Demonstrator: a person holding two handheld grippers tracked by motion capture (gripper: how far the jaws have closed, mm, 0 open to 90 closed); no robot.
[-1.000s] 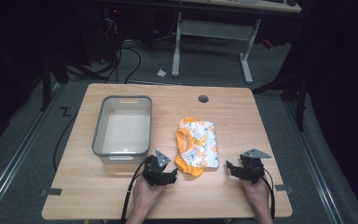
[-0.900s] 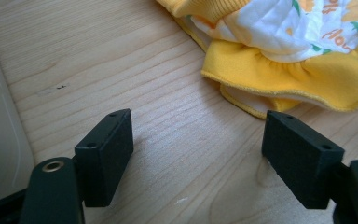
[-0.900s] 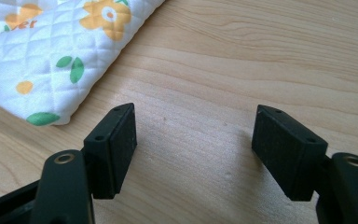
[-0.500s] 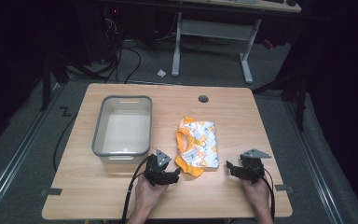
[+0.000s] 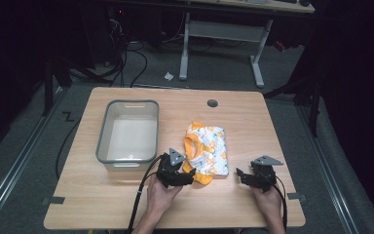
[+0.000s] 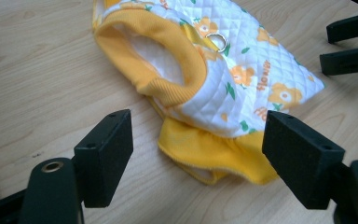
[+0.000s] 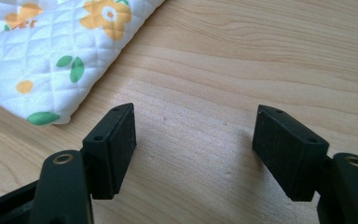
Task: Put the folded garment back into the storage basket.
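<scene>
A small quilted white garment [image 5: 205,152] with orange flowers and yellow ribbed trim lies flat on the wooden table [image 5: 253,122]. My left gripper [image 5: 187,178] is open at its near left corner; in the left gripper view [image 6: 198,154] the yellow hem [image 6: 214,151] lies just ahead of the spread jaws, untouched. My right gripper [image 5: 239,176] stands open a short way right of the garment's near right corner. Bare wood lies between its jaws in the right gripper view [image 7: 195,140], with the quilted corner [image 7: 51,70] off to the upper left.
An empty grey plastic bin [image 5: 127,134] stands left of the garment. A round cable hole [image 5: 212,103] sits near the table's far edge. Cables trail from both grippers toward the near edge. Beyond the table are a dark floor and desk legs.
</scene>
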